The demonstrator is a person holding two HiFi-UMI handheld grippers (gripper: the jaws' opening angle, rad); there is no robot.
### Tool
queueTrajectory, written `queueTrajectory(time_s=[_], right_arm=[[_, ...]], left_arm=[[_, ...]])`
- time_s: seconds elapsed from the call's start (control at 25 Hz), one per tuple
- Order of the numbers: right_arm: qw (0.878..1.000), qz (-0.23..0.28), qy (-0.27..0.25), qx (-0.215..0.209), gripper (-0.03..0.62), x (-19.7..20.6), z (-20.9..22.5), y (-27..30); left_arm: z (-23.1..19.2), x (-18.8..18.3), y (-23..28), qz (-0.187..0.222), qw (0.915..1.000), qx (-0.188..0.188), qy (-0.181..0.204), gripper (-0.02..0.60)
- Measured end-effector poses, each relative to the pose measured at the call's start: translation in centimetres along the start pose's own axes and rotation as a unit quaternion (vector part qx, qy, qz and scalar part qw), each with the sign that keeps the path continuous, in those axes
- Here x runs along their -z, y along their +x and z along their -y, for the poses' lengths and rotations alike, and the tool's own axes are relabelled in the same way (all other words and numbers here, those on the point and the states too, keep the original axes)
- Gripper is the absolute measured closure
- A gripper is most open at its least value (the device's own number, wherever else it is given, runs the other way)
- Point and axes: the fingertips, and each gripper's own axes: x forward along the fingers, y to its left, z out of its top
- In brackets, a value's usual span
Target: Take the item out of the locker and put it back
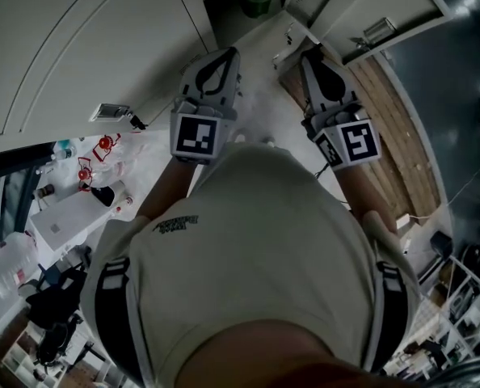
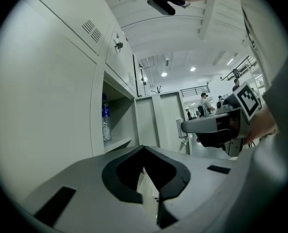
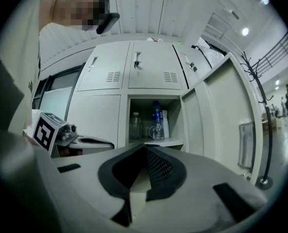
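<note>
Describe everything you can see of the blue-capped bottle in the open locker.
The bottle looks like clear plastic, with a blue cap and a blue label band. It stands upright on the locker shelf, behind the open door. A clear container stands to its left. Nothing grips it.

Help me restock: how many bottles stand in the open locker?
2: a clear bottle at the locker shelf's left, a blue-labelled bottle mid-shelf. The white thing behind it may be another.
</note>
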Motion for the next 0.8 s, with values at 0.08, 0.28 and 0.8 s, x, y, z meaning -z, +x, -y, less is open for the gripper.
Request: queueTrajectory(time_s=[0.08, 0.28, 0.8], right_arm=[[1.0, -0.002, 0.003, -0.004, 0.589, 0.0, 0.2, -0.3], [1.0, -0.008, 0.009, -0.005, 0.589, 0.4, 1.1, -0.6], [1.0, -0.015, 0.015, -0.013, 0.588, 1.3, 1.4, 0.4]], left_arm=[[0.4, 0.1, 0.3, -0.001, 1.0, -0.001, -0.001, 0.566], [1.2, 0.2, 1.1, -0.007, 1.0, -0.001, 0.002, 0.566], [0.4, 0.8, 1.4, -0.018, 0.9997, -0.015, 0.002, 0.566]])
